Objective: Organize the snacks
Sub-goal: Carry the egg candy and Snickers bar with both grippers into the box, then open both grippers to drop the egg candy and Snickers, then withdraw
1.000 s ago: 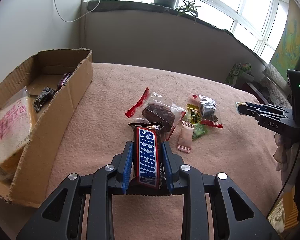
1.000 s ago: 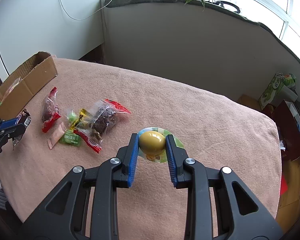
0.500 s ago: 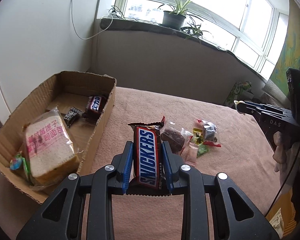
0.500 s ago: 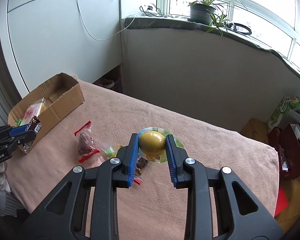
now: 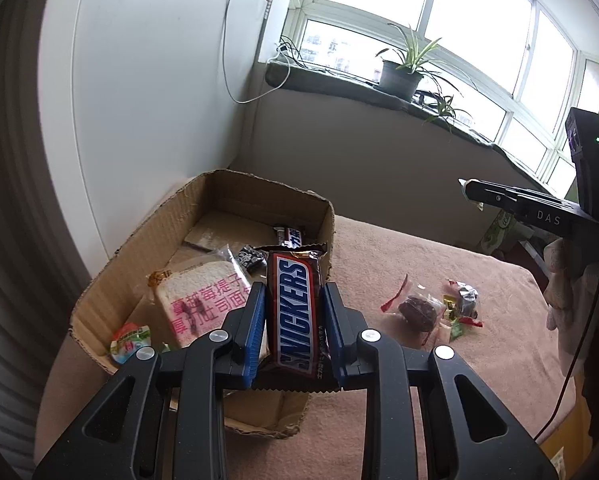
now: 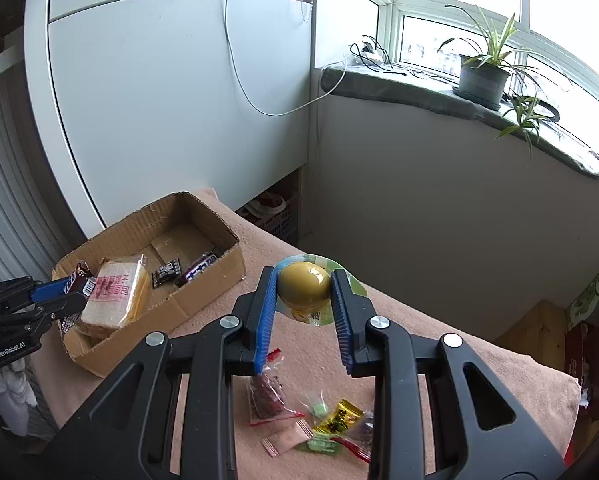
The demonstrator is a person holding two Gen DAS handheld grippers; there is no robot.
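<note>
The left gripper (image 5: 295, 320) holds a Snickers bar (image 5: 297, 314) pinched upright in its jaws above the cardboard box (image 5: 99, 292), over the wrapped bread (image 5: 201, 300) inside. To the right of the box, the right gripper (image 6: 304, 312) has its jaws clamped on a yellow, egg-shaped snack (image 6: 304, 285), probably a jelly cup, above the pink-covered counter (image 6: 479, 360) where loose candies (image 6: 331, 428) lie.

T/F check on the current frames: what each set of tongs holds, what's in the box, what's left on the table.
1. The left tongs grip a Snickers bar. True.
2. The right tongs are empty. False: they clamp a yellow jelly cup.
3. The cardboard box holds a wrapped bread slice. True.
4. The box is otherwise empty. False: a chocolate bar and a small dark packet lie inside.
5. Loose snacks remain on the pink tablecloth. True.
</note>
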